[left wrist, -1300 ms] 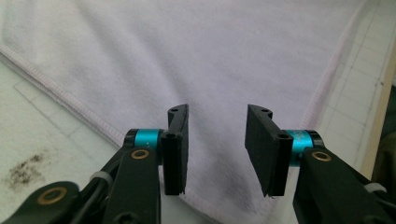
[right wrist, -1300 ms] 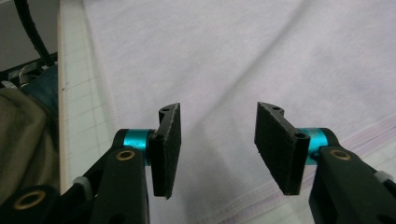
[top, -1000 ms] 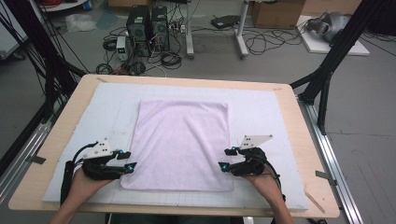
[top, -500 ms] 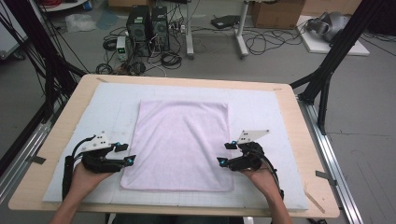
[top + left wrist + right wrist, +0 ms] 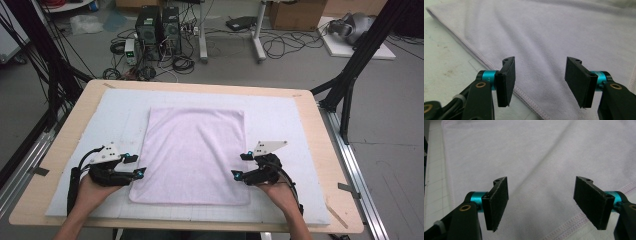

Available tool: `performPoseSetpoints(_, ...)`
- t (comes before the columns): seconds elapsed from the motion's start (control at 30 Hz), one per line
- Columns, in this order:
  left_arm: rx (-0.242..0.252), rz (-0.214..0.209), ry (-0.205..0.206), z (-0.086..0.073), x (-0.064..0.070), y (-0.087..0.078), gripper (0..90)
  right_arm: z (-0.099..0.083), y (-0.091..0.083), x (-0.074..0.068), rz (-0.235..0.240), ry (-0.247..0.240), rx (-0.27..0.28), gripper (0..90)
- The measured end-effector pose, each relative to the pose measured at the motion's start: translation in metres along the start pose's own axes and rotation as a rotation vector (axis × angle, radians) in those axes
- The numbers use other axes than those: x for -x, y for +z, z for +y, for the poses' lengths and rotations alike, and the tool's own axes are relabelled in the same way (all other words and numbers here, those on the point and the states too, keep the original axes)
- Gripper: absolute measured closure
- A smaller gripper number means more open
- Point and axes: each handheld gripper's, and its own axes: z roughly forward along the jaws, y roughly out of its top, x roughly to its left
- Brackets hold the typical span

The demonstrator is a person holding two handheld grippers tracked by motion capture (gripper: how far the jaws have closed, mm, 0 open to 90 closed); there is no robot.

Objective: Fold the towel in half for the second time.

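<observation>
The left hand-held gripper (image 5: 137, 167) and the right hand-held gripper (image 5: 239, 166) are both released, jaws apart, over the near side edges of the flat pale lilac rectangular terry towel (image 5: 192, 152), which lies spread on the white-padded wooden counter (image 5: 320, 135).

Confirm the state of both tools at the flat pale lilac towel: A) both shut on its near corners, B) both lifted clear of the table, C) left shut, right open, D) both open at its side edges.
D: the left tool and right tool each show spread jaws over the pale lilac towel, which lies flat, ungripped.
</observation>
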Motion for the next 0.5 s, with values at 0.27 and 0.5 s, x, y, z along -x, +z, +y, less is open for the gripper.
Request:
performPoseSetpoints(0.27, -0.016, 0.009, 0.012, 0.003, -0.005, 0.004, 42.2, 0.000, 0.000, 0.003, 0.001, -0.001, 0.006, 26.9)
performPoseSetpoints(0.5, -0.029, 0.030, -0.004, 0.018, -0.028, 0.013, 43.2, 0.012, -0.005, 0.025, -0.026, 0.015, 0.014, 28.3)
